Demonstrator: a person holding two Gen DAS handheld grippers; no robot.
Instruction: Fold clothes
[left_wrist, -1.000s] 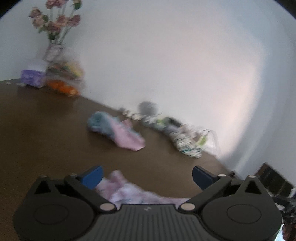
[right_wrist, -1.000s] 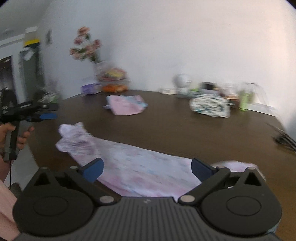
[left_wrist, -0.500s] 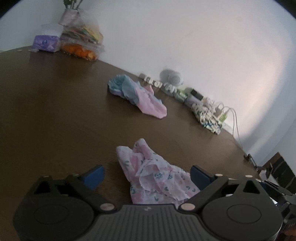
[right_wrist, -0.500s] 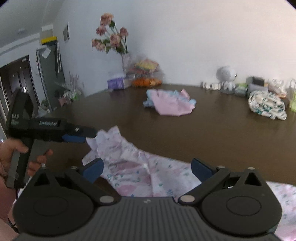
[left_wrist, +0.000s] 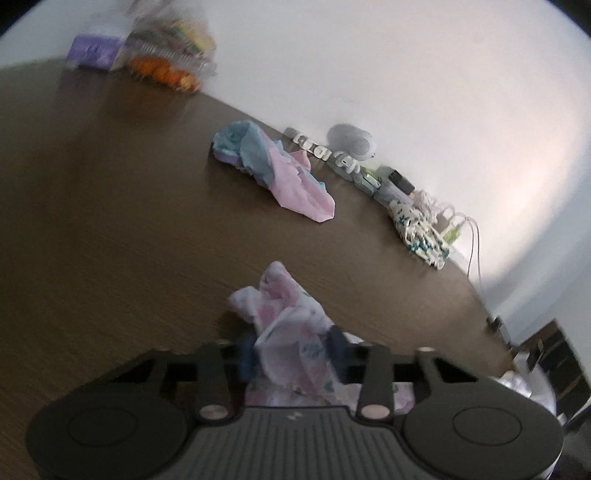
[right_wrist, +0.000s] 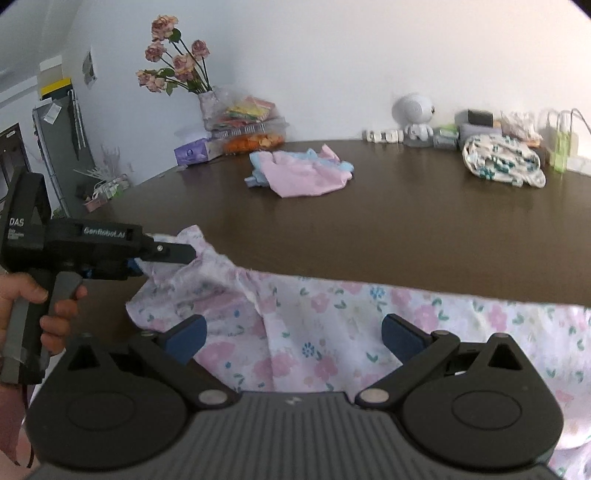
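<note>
floral garment (right_wrist: 332, 332): spread on bench (right_wrist: 406, 229) near edge | left hand-held gripper (left_wrist: 291, 354): just closing, clamped on bunched corner | right hand-held gripper (right_wrist: 293, 334): apart above cloth | handling: light, limp, likely slips; pinch hem corners

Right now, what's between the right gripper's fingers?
The floral garment lies under the right gripper, whose jaws are open and not touching it. Seen in the right wrist view.

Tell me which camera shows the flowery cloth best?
The right wrist view. There the flowery cloth lies spread along the near edge of the table, its flower print sharp. The left wrist view shows only a bunched, blurry corner, squeezed in the left tool, whose jaws have just been closing.
</note>
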